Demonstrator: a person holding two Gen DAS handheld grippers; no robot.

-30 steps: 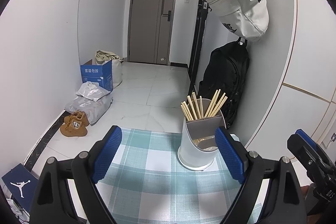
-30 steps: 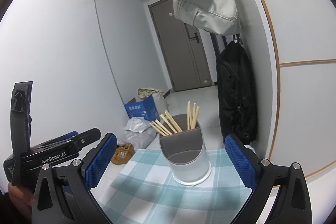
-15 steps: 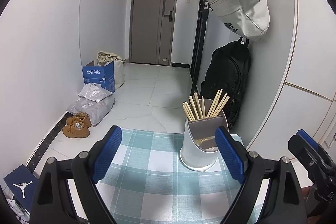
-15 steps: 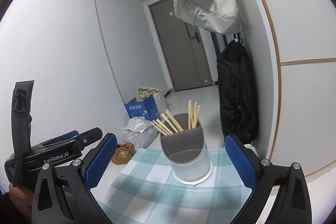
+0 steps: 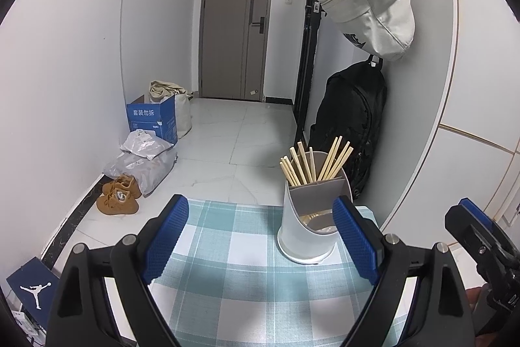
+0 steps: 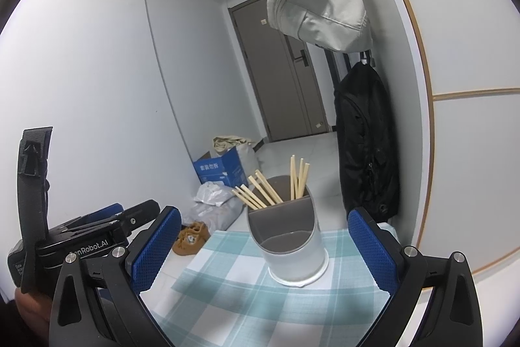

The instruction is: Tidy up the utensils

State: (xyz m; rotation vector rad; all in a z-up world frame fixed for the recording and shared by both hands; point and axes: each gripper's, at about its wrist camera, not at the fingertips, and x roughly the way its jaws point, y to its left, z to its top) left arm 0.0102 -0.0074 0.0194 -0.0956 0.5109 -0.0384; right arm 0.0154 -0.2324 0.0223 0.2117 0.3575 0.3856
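My left tool and my right tool both hang over the table with their blue, dimpled pads spread wide apart, gripping nothing. The table wears a soft teal-and-white checked cloth. On it, toward the far right edge, stands the smooth white cylindrical holder with a grey divider; slim pale wooden chopsticks fan out of its rear compartment, and something brownish lies in the front one.
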